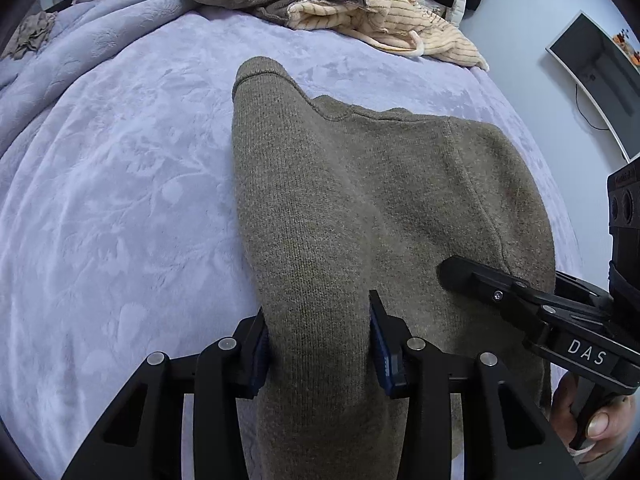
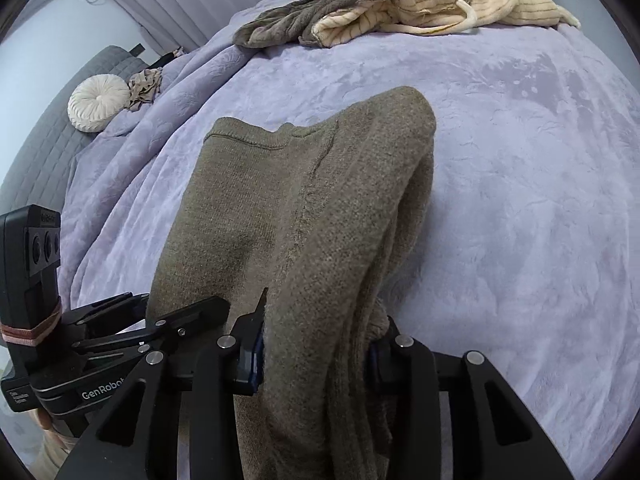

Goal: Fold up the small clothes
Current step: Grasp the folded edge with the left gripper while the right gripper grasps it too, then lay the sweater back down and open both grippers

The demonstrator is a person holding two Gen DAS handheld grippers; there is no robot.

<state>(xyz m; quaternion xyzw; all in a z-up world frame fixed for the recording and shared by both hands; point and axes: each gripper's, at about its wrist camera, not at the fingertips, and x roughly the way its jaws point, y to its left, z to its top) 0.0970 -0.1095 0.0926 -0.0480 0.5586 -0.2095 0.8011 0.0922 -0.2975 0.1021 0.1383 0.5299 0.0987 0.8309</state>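
Two handheld grippers pinch the near edge of one olive-brown knit sweater (image 1: 360, 208) lying on a lavender embossed blanket (image 1: 120, 208) that covers the bed. The left gripper (image 1: 320, 344) has its blue-padded fingers (image 1: 380, 348) closed on a bunched fold of the knit; the right gripper (image 2: 316, 356) clamps a thicker, several-layered bundle of the same garment, with the fabric raised off the blanket at both grips. The sweater's long axis runs from the grippers away toward the far end of the bed, its ribbed neckline (image 2: 248, 140) pointing away from the holder and its far end resting on the blanket. In the left wrist view the right gripper's black finger lies over the knit's right side. Beyond the sweater, well apart from it, sits a heap of a cream striped garment (image 2: 440, 0) and a grey-brown fleece piece (image 2: 296, 20). A round white cushion (image 2: 98, 104) rests at the blanket's left edge
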